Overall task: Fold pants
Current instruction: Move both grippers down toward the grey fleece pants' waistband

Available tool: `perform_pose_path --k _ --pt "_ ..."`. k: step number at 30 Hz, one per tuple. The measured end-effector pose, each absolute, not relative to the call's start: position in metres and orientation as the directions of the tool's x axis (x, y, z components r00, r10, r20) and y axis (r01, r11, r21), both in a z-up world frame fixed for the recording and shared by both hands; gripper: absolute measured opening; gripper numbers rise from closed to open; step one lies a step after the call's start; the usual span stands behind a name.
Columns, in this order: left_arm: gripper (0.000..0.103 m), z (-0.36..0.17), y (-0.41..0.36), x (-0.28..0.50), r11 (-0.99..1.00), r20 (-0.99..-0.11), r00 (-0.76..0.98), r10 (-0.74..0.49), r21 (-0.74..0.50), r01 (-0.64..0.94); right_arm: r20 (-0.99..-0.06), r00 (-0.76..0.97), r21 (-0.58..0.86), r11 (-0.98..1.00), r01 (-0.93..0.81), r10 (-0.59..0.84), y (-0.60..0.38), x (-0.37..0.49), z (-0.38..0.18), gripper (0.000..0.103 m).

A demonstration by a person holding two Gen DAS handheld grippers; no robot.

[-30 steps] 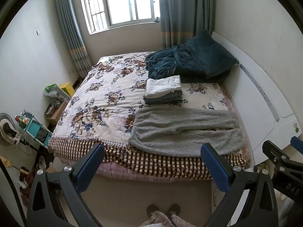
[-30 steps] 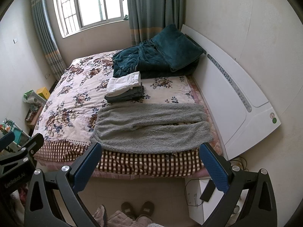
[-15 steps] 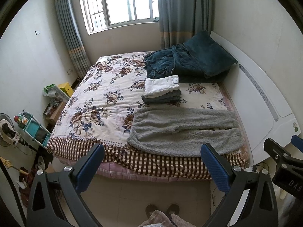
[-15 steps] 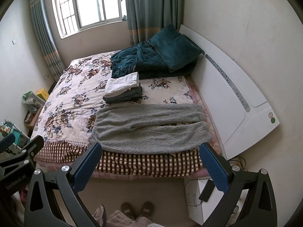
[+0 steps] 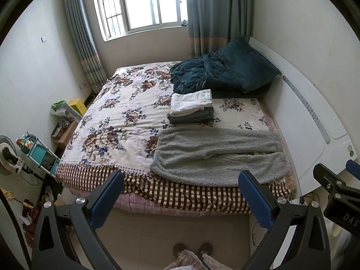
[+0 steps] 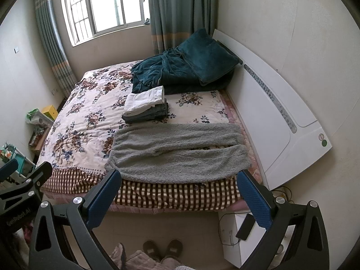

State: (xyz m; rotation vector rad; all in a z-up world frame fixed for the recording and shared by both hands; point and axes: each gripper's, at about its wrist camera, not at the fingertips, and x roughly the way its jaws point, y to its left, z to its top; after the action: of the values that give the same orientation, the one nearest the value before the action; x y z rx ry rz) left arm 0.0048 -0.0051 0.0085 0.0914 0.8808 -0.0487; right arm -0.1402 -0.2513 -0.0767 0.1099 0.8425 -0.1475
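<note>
Grey fleece pants [image 5: 216,155] lie spread flat across the near right part of the bed [image 5: 117,121], waist to the left, legs toward the headboard; they also show in the right wrist view [image 6: 177,153]. My left gripper [image 5: 180,200] is open and empty, held above the floor in front of the bed's near edge. My right gripper [image 6: 180,198] is open and empty too, at the same distance, a little further right. Neither touches the pants.
A stack of folded clothes [image 5: 191,108] with a white piece on top sits behind the pants. Dark teal bedding and a pillow [image 5: 225,72] lie by the white headboard [image 5: 310,112]. A white bedside cabinet with a phone [image 6: 245,227] stands at right. Shelf and clutter [image 5: 38,153] at left.
Both grippers have drifted slightly, so the bed sits a little further left in the views. The jaws stay open. The pants have not moved.
</note>
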Motion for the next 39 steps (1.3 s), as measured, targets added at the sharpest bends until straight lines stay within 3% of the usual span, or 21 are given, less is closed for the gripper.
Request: perform_pose_path --k 11,17,31,35,39 --pt "0.103 0.003 -0.020 0.012 0.997 -0.770 0.638 0.005 0.051 0.054 -0.737 0.672 0.069 0.979 0.193 -0.080 -0.261 -0.134 -0.084 0.103" --pt "0.103 -0.015 -0.034 0.045 0.999 -0.753 0.657 0.043 0.050 -0.008 -0.750 0.656 0.091 0.970 0.226 -0.083 -0.288 -0.094 -0.114 0.103" --pt "0.103 -0.121 -0.082 0.211 0.992 -0.845 0.533 0.055 0.107 0.066 -0.852 0.503 0.063 0.926 0.371 -0.143 -0.359 0.095 -0.227 0.103" --pt "0.103 -0.167 -0.092 0.285 0.987 -0.884 0.464 0.049 0.114 0.114 -0.884 0.435 0.020 0.916 0.402 -0.171 -0.374 0.170 -0.269 0.103" --pt "0.103 -0.214 -0.099 0.350 0.980 -0.919 0.390 0.049 0.120 0.160 -0.887 0.381 -0.117 0.926 0.360 -0.260 -0.381 0.255 -0.326 0.103"
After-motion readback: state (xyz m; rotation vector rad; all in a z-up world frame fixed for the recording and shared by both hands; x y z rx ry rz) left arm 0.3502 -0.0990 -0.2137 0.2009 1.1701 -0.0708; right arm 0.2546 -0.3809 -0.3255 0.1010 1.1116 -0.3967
